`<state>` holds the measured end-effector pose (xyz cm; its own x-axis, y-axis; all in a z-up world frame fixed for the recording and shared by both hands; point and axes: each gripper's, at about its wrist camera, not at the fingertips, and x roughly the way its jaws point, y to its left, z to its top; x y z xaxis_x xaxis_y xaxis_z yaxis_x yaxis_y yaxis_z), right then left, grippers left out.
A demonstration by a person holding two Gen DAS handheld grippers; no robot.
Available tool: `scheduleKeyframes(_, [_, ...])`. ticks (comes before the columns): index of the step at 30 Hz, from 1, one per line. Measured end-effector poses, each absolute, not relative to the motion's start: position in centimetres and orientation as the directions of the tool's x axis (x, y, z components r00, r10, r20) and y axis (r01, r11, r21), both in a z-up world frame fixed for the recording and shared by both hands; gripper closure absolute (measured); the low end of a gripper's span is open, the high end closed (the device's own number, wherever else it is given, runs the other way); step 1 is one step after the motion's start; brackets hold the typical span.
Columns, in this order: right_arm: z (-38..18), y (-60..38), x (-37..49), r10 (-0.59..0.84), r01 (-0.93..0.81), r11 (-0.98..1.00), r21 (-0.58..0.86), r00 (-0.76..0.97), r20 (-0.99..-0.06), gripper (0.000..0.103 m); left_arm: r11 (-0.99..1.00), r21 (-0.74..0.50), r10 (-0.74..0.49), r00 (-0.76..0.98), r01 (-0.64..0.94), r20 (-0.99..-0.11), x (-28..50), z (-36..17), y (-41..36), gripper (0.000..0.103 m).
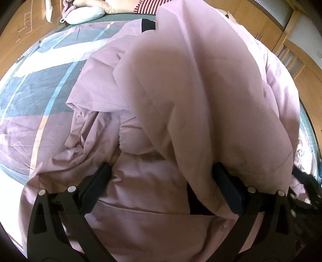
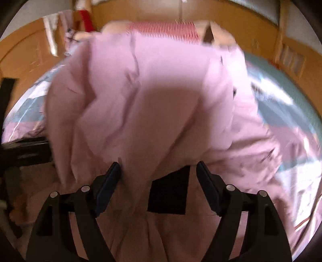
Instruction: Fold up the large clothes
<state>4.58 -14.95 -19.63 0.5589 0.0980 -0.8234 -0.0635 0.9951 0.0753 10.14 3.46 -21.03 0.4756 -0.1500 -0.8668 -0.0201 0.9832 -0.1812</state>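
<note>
A large pink garment (image 1: 181,90) lies heaped on the bed and fills most of both views (image 2: 151,96). A black patch (image 1: 148,25) shows at its far end, and another black patch (image 2: 169,193) lies between my right fingers. My left gripper (image 1: 161,171) is open, jaws wide apart, right above the cloth; a thick fold drapes over its right finger (image 1: 227,185). My right gripper (image 2: 159,171) is open too, close over the garment's near edge, with cloth between the fingers but not pinched. The right view is motion-blurred.
The bed has a grey, blue and white patterned sheet (image 1: 40,80). A pale blue pillow (image 1: 84,16) and a red striped cloth (image 1: 147,6) lie at its far end. Wooden cabinets (image 1: 281,40) surround the bed. The other gripper's black frame (image 2: 22,149) shows at left.
</note>
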Motion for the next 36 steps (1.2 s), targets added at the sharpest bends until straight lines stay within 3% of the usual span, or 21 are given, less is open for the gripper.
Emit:
scheduleKeyframes(2, [-20.2, -15.8, 5.1, 0.130, -0.038, 0.991, 0.130, 0.535, -0.835, 0.018, 0.984, -0.179, -0.148, 0.474, -0.020, -0.868, 10.2, -21.1, 3.5, 0.002])
scheduleKeyframes(7, [-17.3, -17.7, 2.6, 0.201, -0.062, 0.977, 0.202, 0.562, -0.802, 0.018, 0.990, -0.143, -0.119, 0.462, -0.017, -0.879, 9.4, -19.0, 3.7, 0.002])
scheduleKeyframes(11, [-15.2, -21.6, -1.8, 0.140, -0.048, 0.989, 0.138, 0.584, -0.800, 0.018, 0.997, -0.076, -0.064, 0.529, -0.002, -0.846, 5.6, -15.7, 6.1, 0.002])
scheduleKeyframes(16, [-15.8, -27.5, -7.7, 0.111, 0.026, 0.990, 0.141, 0.481, -0.870, 0.017, 0.970, -0.227, -0.171, 0.408, -0.092, -0.897, 1.0, -16.6, 13.5, 0.002])
scheduleKeyframes(20, [-16.1, -30.1, -11.9, 0.111, 0.029, 0.990, 0.135, 0.409, -0.906, 0.016, 0.946, -0.252, -0.170, 0.345, -0.207, -0.923, -4.0, -19.1, 18.4, 0.002])
scheduleKeyframes(23, [-16.7, -30.3, -13.6, 0.081, 0.025, 0.995, 0.094, 0.322, -0.943, 0.016, 0.881, -0.371, -0.279, 0.313, -0.293, -0.908, -6.5, -21.0, 20.7, 0.002])
scheduleKeyframes(29, [-19.3, -30.5, -15.7, 0.173, 0.049, 0.981, 0.189, 0.237, -0.956, 0.008, 0.909, -0.336, -0.272, 0.259, -0.248, -0.927, -7.6, -22.2, 19.1, 0.002])
scheduleKeyframes(30, [-19.3, -30.5, -15.9, 0.202, 0.058, 0.973, 0.222, 0.244, -0.949, 0.015, 0.912, -0.330, -0.267, 0.256, -0.244, -0.929, -7.5, -22.2, 18.9, 0.002])
scheduleKeyframes(31, [-19.0, -30.3, -16.0, 0.230, 0.043, 0.968, 0.248, 0.251, -0.940, 0.036, 0.915, -0.328, -0.266, 0.257, -0.237, -0.929, -7.5, -22.2, 18.6, 0.002])
scheduleKeyframes(32, [-18.6, -30.0, -16.0, 0.248, 0.011, 0.966, 0.259, 0.253, -0.935, 0.048, 0.916, -0.335, -0.276, 0.259, -0.222, -0.926, -7.6, -22.2, 18.3, 0.006])
scheduleKeyframes(33, [-18.1, -29.9, -16.0, 0.277, -0.011, 0.959, 0.284, 0.256, -0.926, 0.068, 0.915, -0.353, -0.296, 0.268, -0.197, -0.917, -7.8, -21.9, 18.0, 0.023])
scheduleKeyframes(34, [-17.5, -29.9, -16.0, 0.308, -0.024, 0.950, 0.312, 0.256, -0.916, 0.075, 0.907, -0.381, -0.324, 0.281, -0.178, -0.903, -7.9, -21.5, 17.9, 0.031])
scheduleKeyframes(36, [-15.4, -30.0, -15.5, 0.400, -0.063, 0.915, 0.399, 0.278, -0.874, 0.082, 0.870, -0.470, -0.408, 0.317, -0.151, -0.856, -8.2, -20.5, 18.1, 0.066])
